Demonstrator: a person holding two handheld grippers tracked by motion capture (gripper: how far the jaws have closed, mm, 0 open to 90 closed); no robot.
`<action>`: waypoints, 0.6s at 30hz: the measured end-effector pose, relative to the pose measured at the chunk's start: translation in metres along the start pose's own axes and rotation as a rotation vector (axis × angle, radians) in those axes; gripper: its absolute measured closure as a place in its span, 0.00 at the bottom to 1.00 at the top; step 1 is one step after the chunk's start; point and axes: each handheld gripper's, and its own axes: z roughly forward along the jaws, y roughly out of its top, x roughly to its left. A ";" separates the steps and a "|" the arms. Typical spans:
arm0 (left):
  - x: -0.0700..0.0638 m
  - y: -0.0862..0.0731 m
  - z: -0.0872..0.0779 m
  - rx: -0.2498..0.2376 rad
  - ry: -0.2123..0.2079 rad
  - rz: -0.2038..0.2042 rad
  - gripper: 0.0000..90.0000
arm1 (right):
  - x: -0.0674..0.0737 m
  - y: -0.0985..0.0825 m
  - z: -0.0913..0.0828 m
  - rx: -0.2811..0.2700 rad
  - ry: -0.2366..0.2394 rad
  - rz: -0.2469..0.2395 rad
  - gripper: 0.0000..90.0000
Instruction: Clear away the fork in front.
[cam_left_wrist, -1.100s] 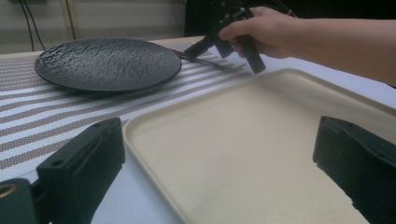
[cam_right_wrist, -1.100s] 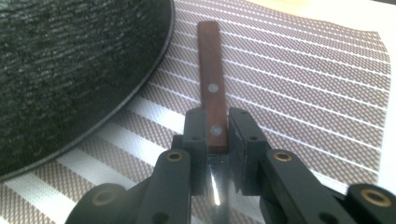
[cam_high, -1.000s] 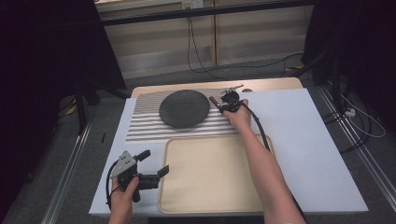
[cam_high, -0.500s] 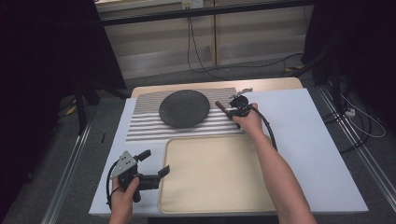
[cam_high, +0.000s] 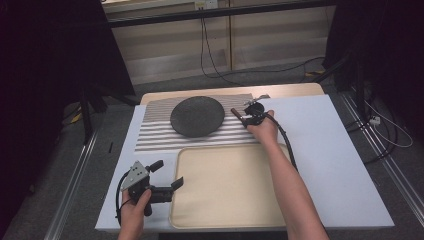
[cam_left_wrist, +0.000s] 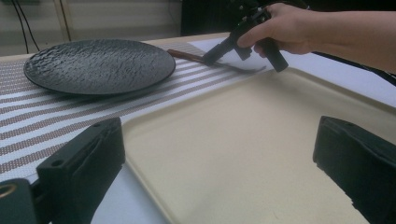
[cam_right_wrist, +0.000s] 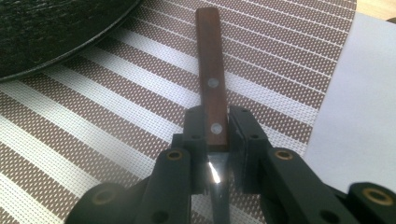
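Right claw (cam_right_wrist: 217, 135) pinching knife (cam_right_wrist: 212, 84), wooden handle pointing away, seemingly toward plate (cam_right_wrist: 51, 32)

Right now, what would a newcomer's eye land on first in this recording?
Probably the right tongs, clamped on a wooden-handled knife that lies on the striped placemat just right of the dark round plate. Next, the big beige tray nearer the person. The left tongs hang open at the tray's near left corner.
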 end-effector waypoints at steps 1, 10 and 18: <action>0.000 0.000 0.000 -0.001 0.000 -0.001 0.03 | 0.000 0.000 0.000 0.001 0.003 0.001 0.87; 0.002 0.000 0.000 -0.004 0.000 -0.010 0.03 | -0.002 0.001 -0.001 -0.003 0.017 0.020 0.87; 0.002 0.000 0.001 -0.007 0.005 -0.013 0.03 | -0.007 0.005 -0.008 -0.046 0.027 0.026 0.87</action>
